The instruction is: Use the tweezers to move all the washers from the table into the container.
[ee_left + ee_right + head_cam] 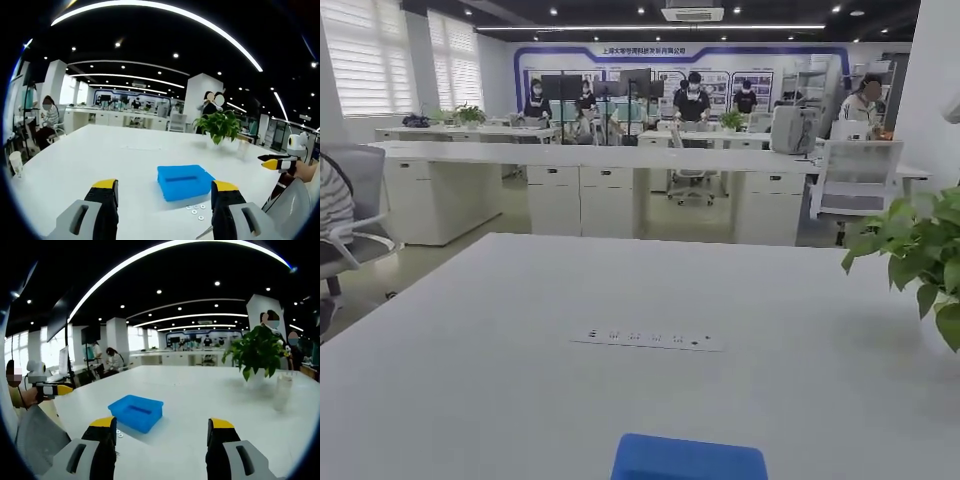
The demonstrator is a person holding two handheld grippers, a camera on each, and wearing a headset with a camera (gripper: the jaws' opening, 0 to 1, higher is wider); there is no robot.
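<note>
Fingers on left gripper and right gripper stand apart and empty over white worktop, where washers lie loose just beside blue container; tweezers not yet in hand, so a firm, square grip on them should come first

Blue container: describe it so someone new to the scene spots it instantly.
Start at the wide white table in the left gripper view. On its near part, well short of the potted plant, sits the blue container, a shallow rectangular tray. It is bright blue against the white top, unlike the tiny silvery washers lying loose just in front of it.
</note>
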